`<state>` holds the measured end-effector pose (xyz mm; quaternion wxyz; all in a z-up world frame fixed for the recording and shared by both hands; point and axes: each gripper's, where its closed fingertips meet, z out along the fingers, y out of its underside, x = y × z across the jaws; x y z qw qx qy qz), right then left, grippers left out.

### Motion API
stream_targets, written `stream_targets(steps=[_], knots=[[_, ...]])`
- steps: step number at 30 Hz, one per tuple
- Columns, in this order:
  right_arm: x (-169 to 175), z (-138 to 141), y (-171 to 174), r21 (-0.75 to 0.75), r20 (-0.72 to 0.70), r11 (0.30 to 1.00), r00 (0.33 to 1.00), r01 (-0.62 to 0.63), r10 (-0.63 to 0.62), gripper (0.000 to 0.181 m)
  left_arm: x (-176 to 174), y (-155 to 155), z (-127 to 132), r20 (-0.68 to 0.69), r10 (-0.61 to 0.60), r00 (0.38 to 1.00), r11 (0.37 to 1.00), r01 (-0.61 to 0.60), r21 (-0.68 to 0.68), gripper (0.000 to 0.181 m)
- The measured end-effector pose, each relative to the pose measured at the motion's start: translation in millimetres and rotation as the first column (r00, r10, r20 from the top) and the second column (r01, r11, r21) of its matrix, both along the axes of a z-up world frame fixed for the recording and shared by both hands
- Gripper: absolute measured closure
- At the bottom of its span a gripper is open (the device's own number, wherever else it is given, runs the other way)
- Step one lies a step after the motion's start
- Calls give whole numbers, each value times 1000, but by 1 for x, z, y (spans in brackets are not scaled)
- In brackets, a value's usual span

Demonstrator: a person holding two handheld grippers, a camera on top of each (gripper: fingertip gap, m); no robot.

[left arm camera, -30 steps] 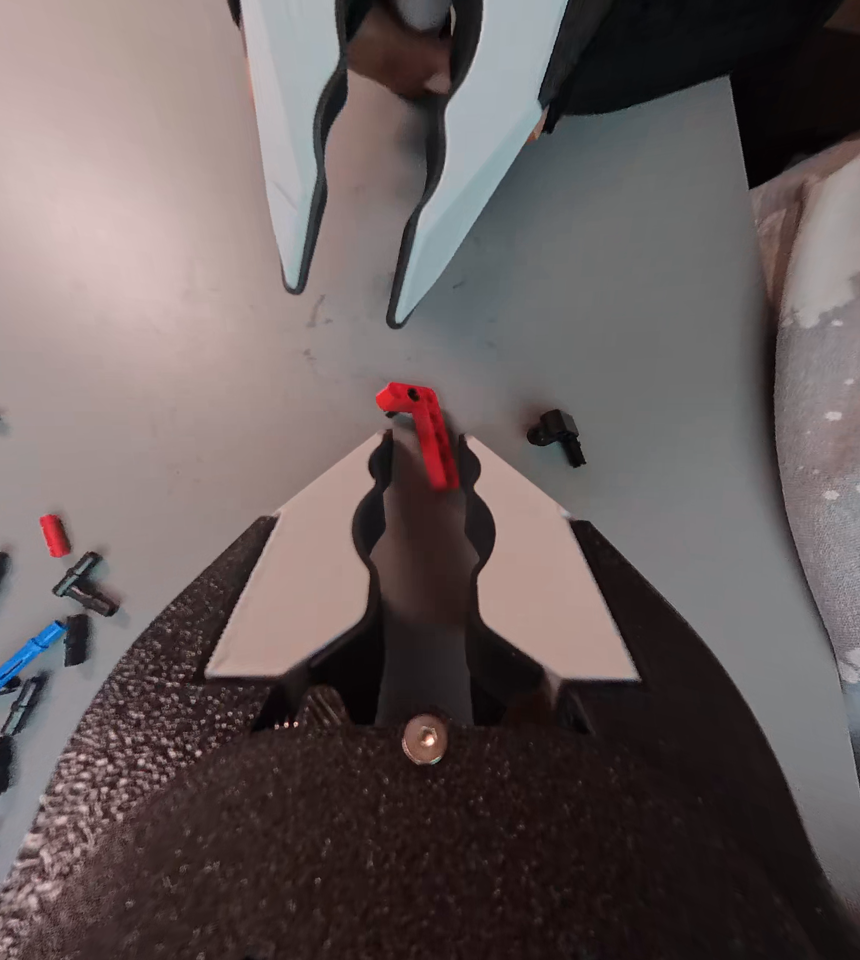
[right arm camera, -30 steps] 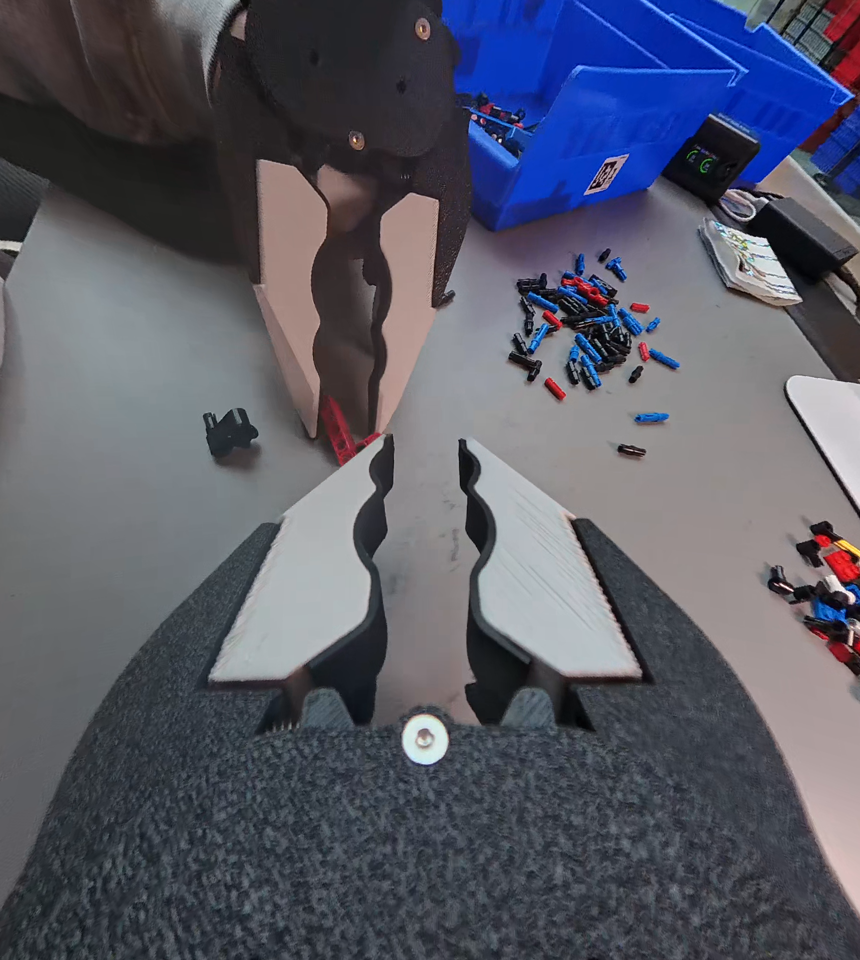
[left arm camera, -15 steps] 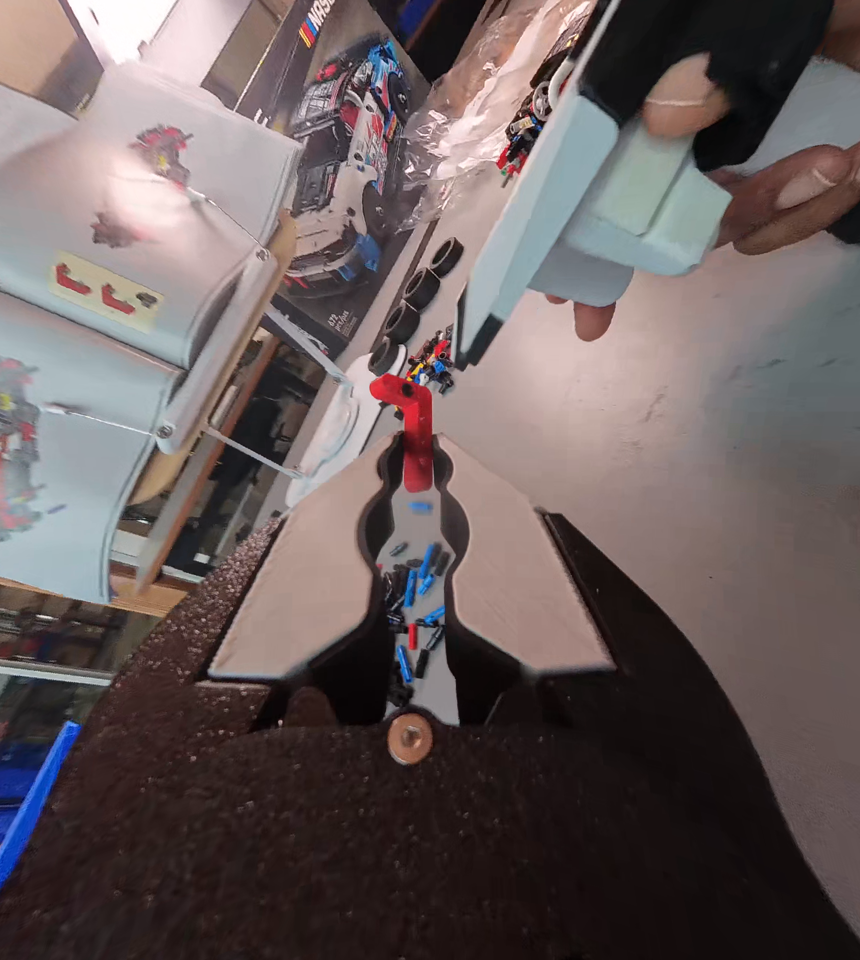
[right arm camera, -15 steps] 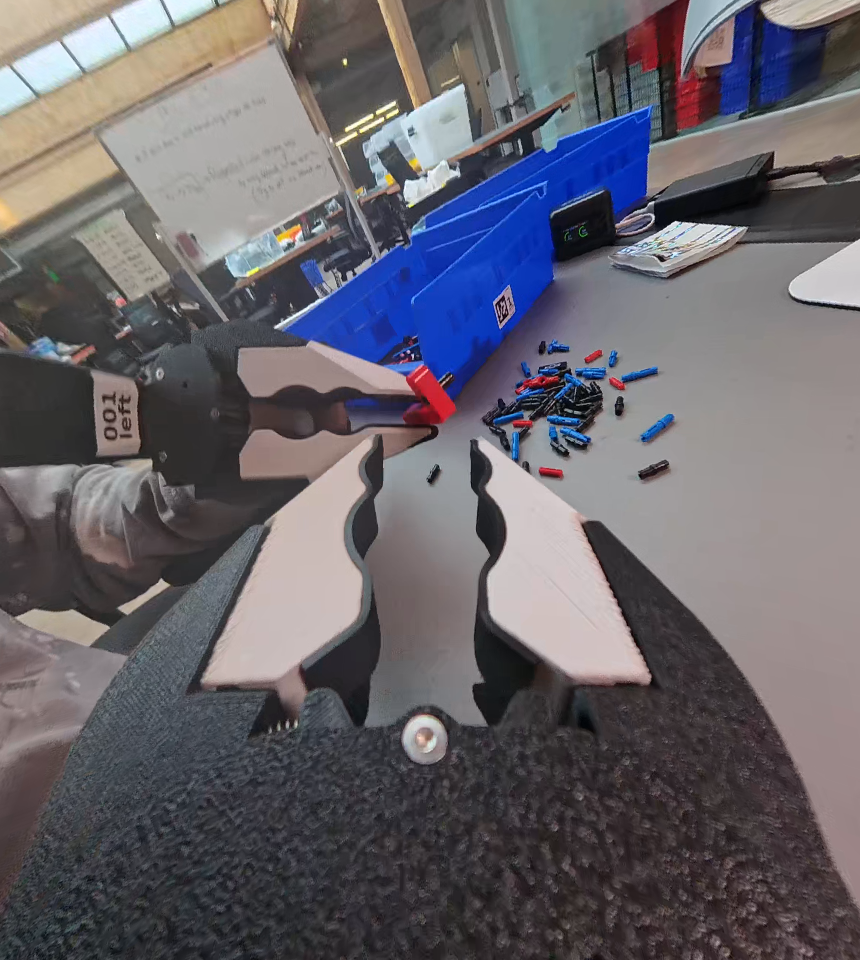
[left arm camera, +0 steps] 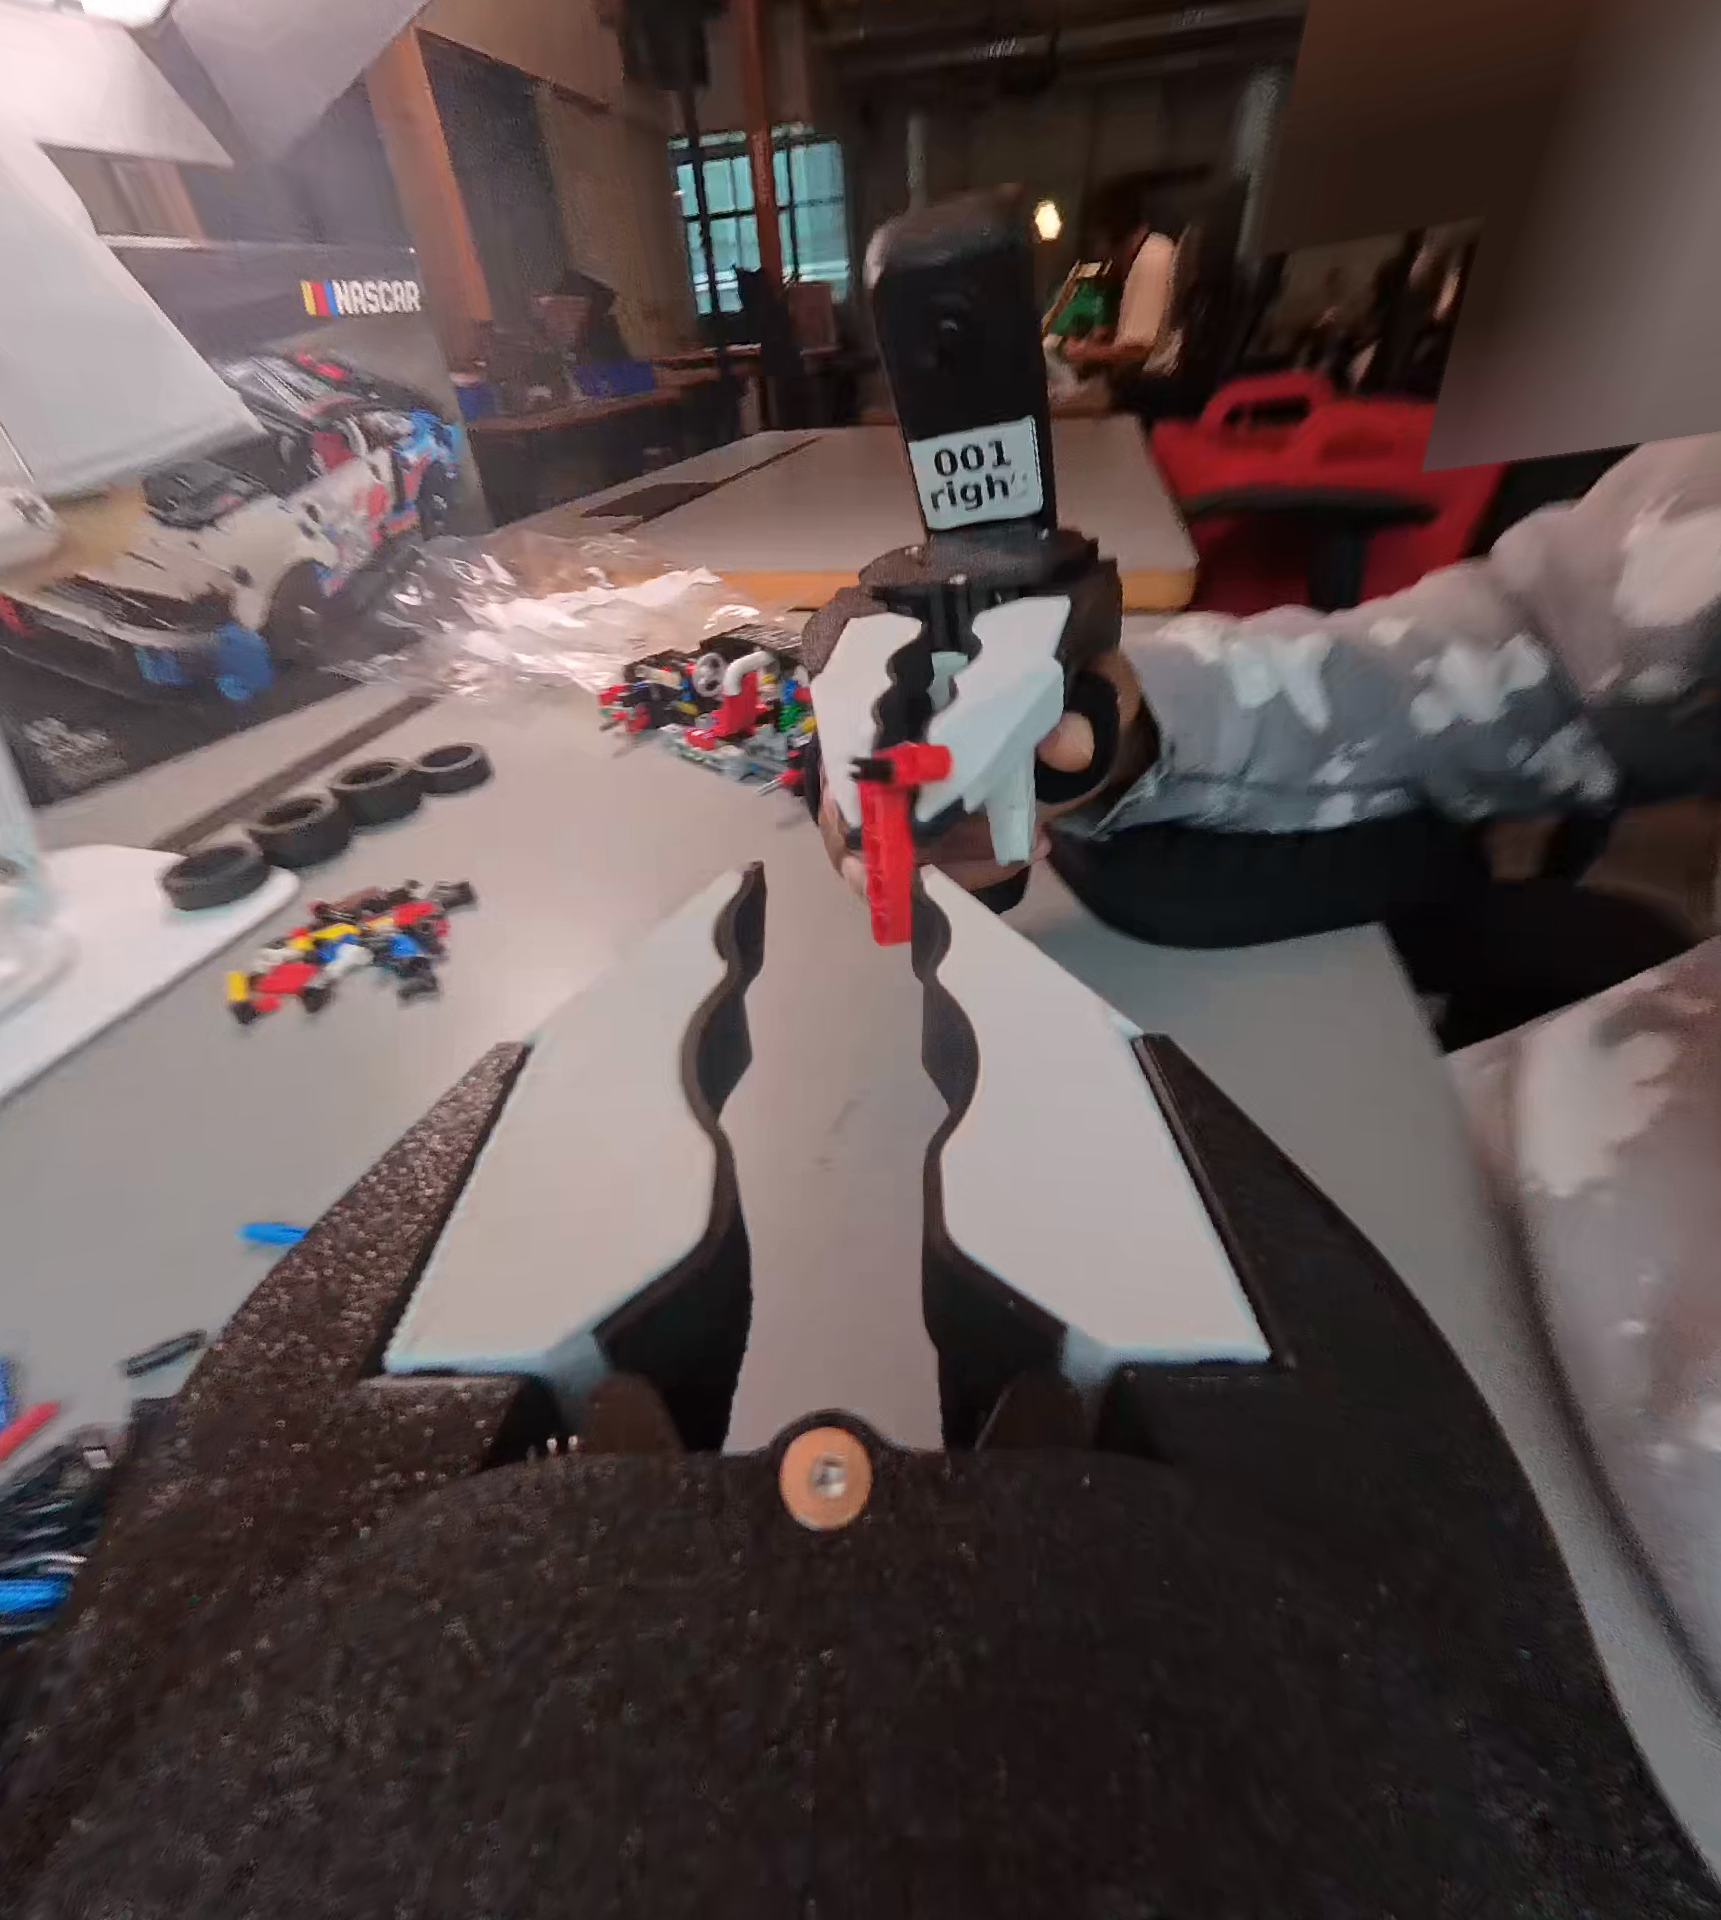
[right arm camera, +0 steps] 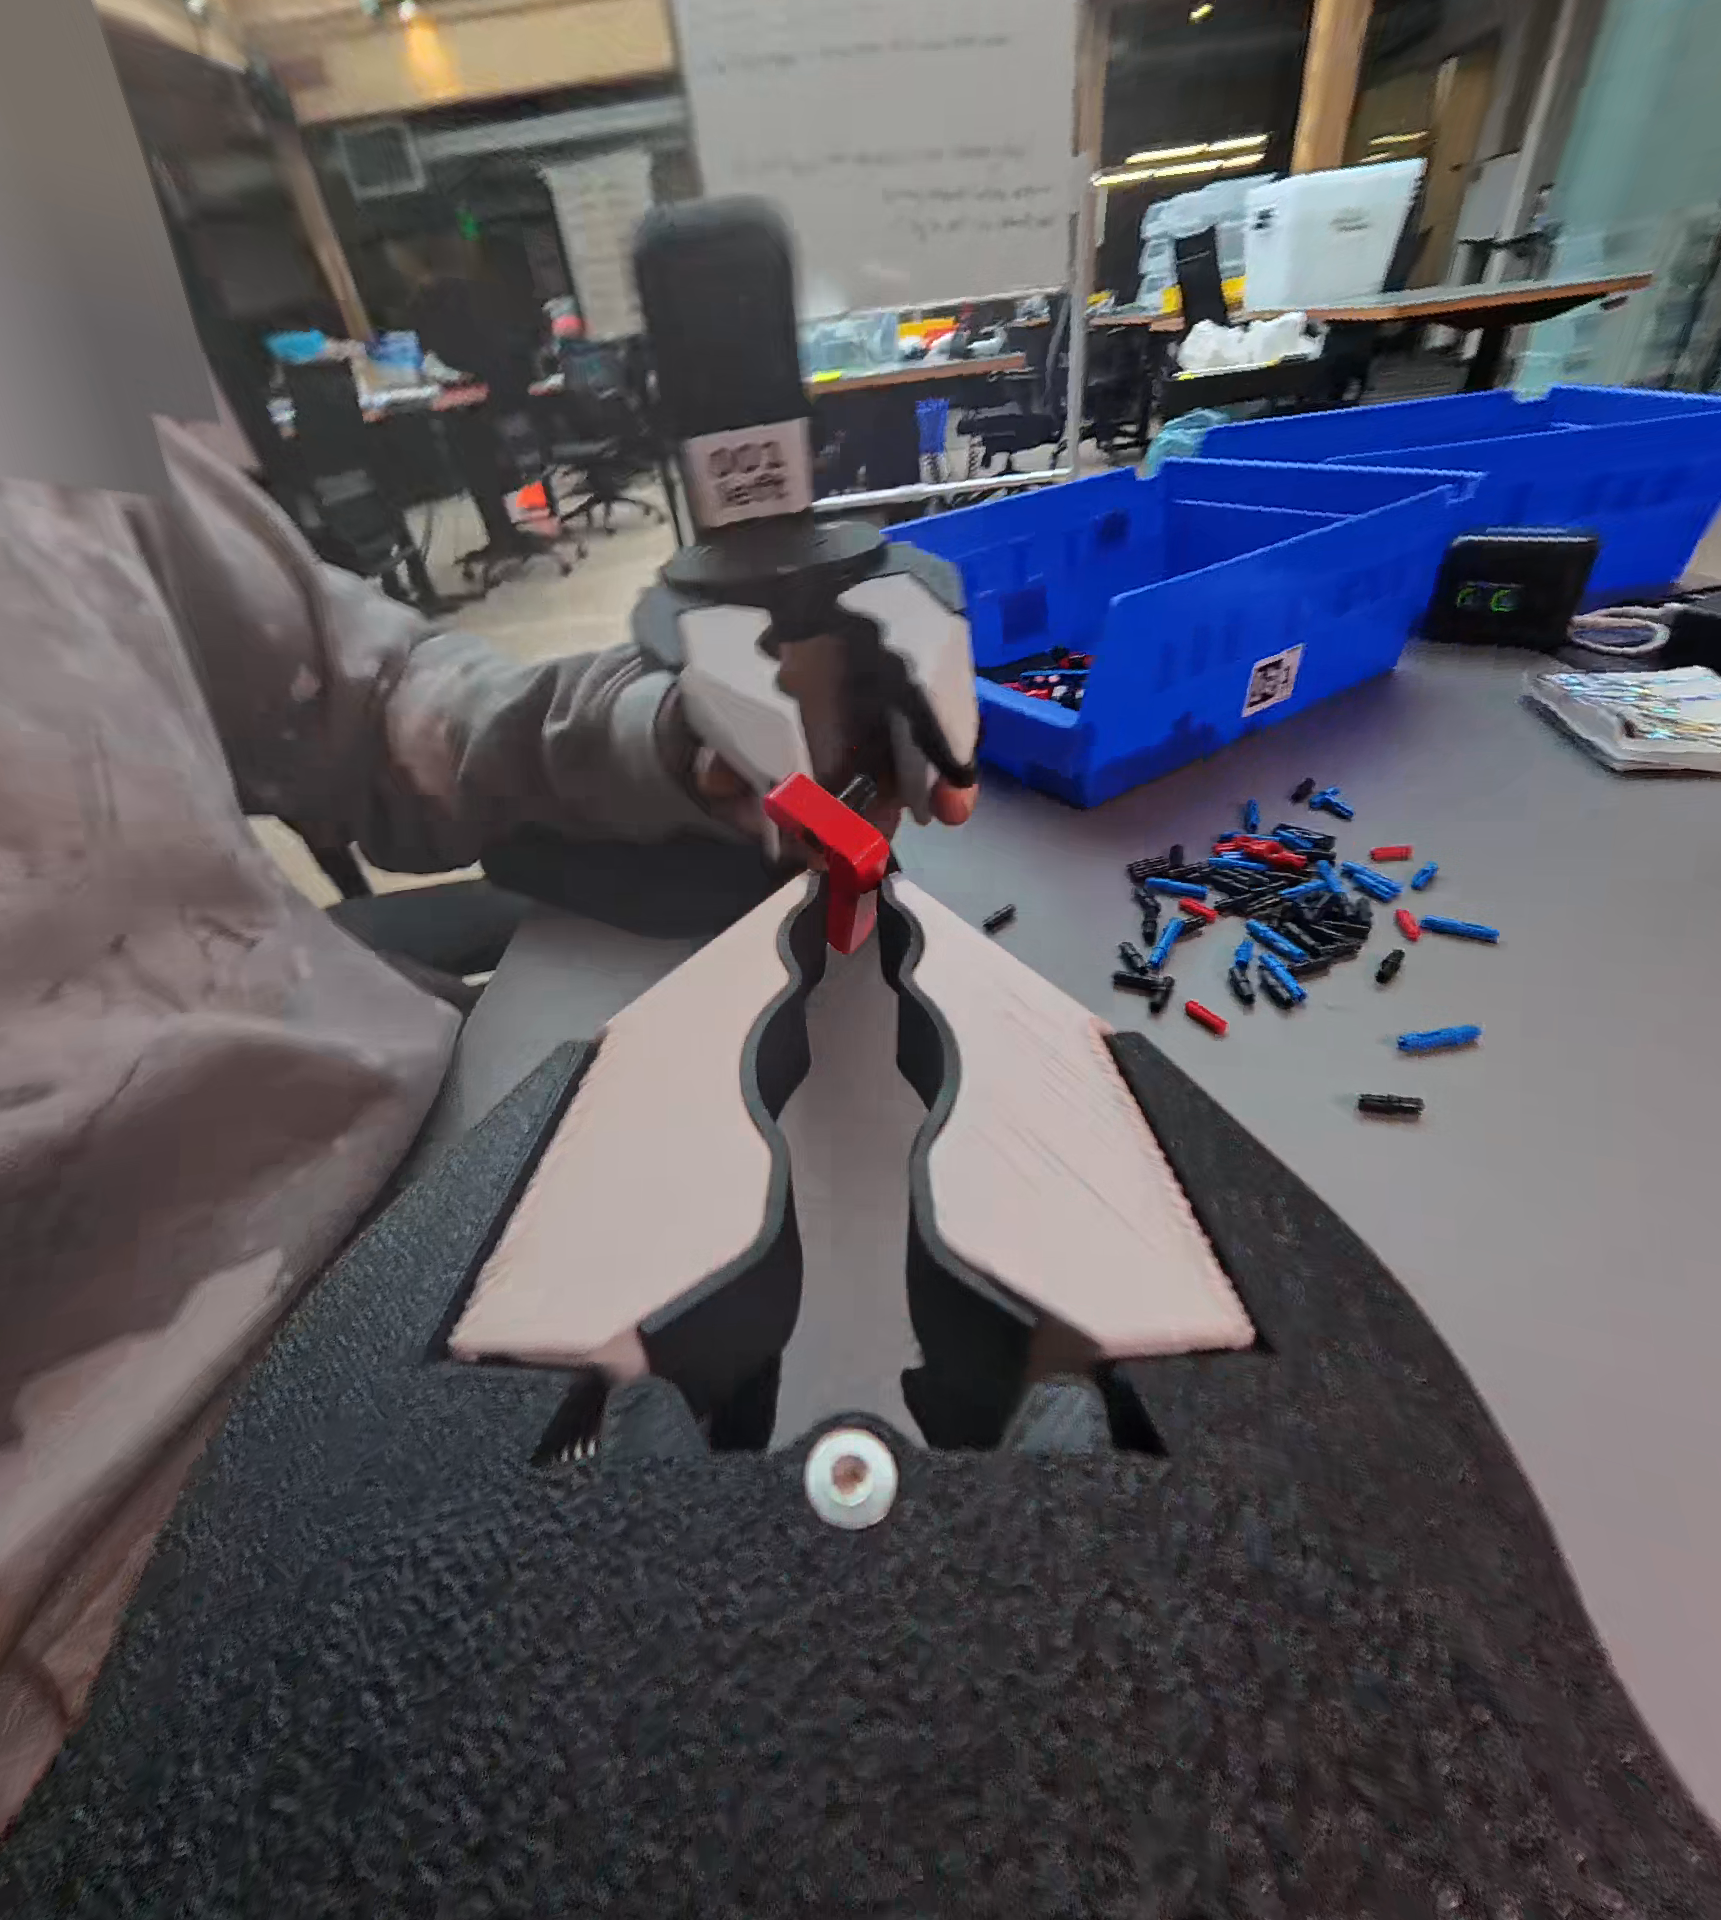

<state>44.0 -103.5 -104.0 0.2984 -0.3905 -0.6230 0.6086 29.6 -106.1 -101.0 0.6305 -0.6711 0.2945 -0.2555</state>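
Observation:
A red L-shaped beam (right arm camera: 835, 852) is held above the grey table (right arm camera: 1458, 1247). My right gripper (right arm camera: 851, 888) is shut on its long arm, and the short arm sticks out past the fingertips. My left gripper (left arm camera: 840, 883) is open and empty. The lower end of the red beam (left arm camera: 887, 842) hangs just in front of its right fingertip (left arm camera: 939, 914). The two grippers face each other, close together. The right gripper (left arm camera: 913, 769) shows in the left wrist view, and the open left gripper (right arm camera: 856, 790) shows behind the beam in the right wrist view.
A heap of black, blue and red pins (right arm camera: 1271, 914) lies right of the right gripper, near blue bins (right arm camera: 1251, 582). Several tyres (left arm camera: 336, 810), mixed small parts (left arm camera: 347, 945), a part-built model (left arm camera: 721, 707) and a white stand base (left arm camera: 108, 935) lie to the left. A person's sleeve (left arm camera: 1355, 707) crosses the table edge. Both grippers' tips are close together, under 4 cm apart.
The left gripper picked the red beam off the table and lifted it. Now the right gripper has shut on the beam and the left gripper has opened off it.

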Motion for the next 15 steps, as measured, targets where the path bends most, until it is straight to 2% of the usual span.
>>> stream_targets(steps=[1,3,7,15], knots=[[4,-1,-6,22,3,999,999,-39,39,173,-1,-2,3,88,-42,995,997,47,-57,156],[10,-3,-17,32,11,994,995,-101,100,172,5,-11,5,173,-134,976,983,153,-103,159],[12,-14,-29,51,48,987,987,-155,152,172,24,-26,1,137,-249,959,958,265,-113,170],[16,-24,-43,54,96,971,970,-231,225,174,37,-38,-10,65,-326,943,933,332,-138,178]])
